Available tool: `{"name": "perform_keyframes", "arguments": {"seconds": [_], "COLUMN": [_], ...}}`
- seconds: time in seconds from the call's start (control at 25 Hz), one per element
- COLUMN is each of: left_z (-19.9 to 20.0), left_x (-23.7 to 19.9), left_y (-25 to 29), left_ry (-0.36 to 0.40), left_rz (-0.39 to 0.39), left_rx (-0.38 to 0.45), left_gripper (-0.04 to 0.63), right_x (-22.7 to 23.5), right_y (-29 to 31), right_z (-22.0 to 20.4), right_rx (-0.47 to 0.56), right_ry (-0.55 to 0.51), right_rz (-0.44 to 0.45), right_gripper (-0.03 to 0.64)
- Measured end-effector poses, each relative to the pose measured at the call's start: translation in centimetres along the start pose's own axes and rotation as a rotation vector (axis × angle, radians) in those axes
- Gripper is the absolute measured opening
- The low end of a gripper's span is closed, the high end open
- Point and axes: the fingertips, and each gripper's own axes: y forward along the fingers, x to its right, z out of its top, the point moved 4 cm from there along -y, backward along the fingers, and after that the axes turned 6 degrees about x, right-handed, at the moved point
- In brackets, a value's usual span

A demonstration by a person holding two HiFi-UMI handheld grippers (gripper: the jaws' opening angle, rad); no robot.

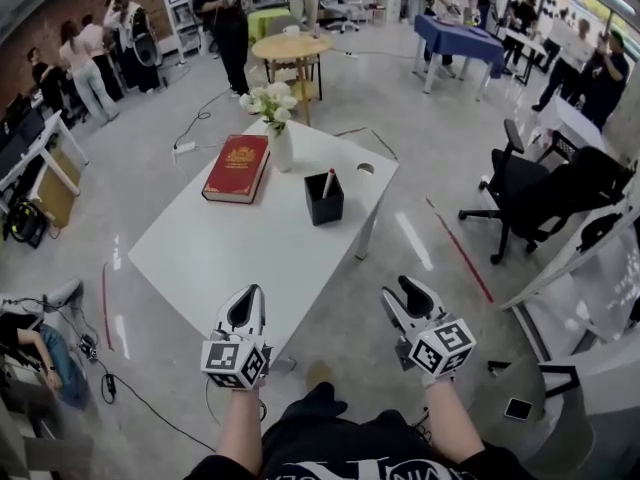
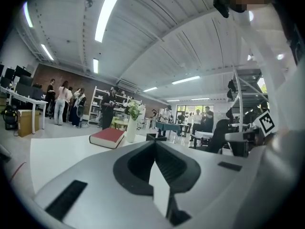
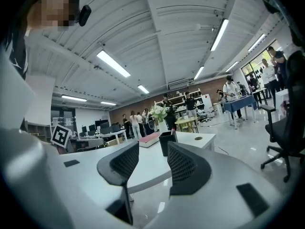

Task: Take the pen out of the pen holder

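A black pen holder [image 1: 324,200] stands on the white table [image 1: 250,248], toward its right side, with a red-capped pen [image 1: 328,182] upright in it. Both grippers hang off the table's near edge, well short of the holder. My left gripper [image 1: 252,296] is shut and empty; in the left gripper view its jaws [image 2: 155,144] meet at the tips, with the holder [image 2: 159,137] small beyond them. My right gripper [image 1: 402,294] is open and empty. In the right gripper view, the holder [image 3: 167,142] and the pen tip [image 3: 173,131] show through the gap of the right gripper [image 3: 153,149].
A red book [image 1: 237,168] and a white vase of flowers [image 1: 278,128] sit on the table's far part. A black office chair [image 1: 530,193] stands to the right, with a round wooden table [image 1: 292,48] beyond. Cables and a seated person [image 1: 35,353] are on the floor at left.
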Motion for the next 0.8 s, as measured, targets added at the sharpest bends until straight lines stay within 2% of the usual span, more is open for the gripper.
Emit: {"name": "perform_keyframes", "arguments": {"seconds": [0.4,0.8], "left_z": [0.9,0.6], "left_x": [-4.3,-5.8], "left_y": [7.3,11.9], "left_ry": [-0.002,-0.006], "left_rz": [-0.02,-0.072], "left_rx": [0.01,0.005], "left_gripper": [0.005,0.005], "right_x": [2.8,4.6], "right_y": [6.9,10.4], "right_z": [0.5,0.4], "right_rx": [0.002,0.012], "right_ry": [0.006,0.011], "right_rz": [-0.021,-0.048], "right_gripper": [0.196,0.193]}}
